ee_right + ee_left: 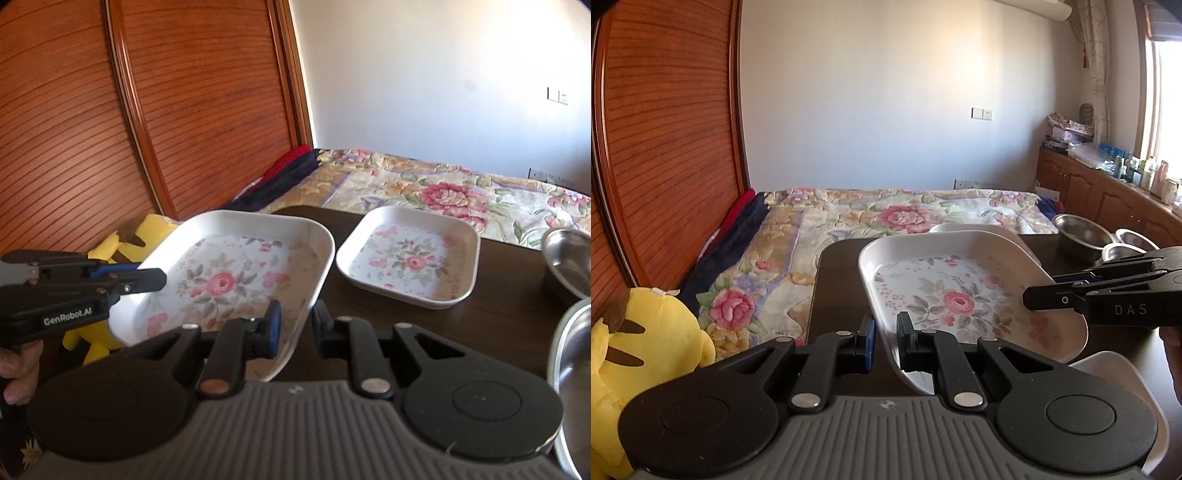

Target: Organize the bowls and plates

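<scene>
A white square floral plate (960,295) is held tilted above the dark table (842,280). My left gripper (885,341) is shut on its near-left rim. My right gripper (295,328) is shut on its opposite rim; it enters the left wrist view from the right (1034,297). The same plate fills the middle of the right wrist view (229,277), where the left gripper shows at the left (155,278). A second floral plate (410,258) lies flat on the table (498,295) beyond. Steel bowls (1078,230) stand at the right.
Another white dish (1108,365) lies under the lifted plate's near side. More steel bowls (572,258) are at the right edge. A floral-quilted bed (886,218) lies behind the table, a yellow plush toy (639,350) at the left, a wooden cabinet (1108,195) at the right.
</scene>
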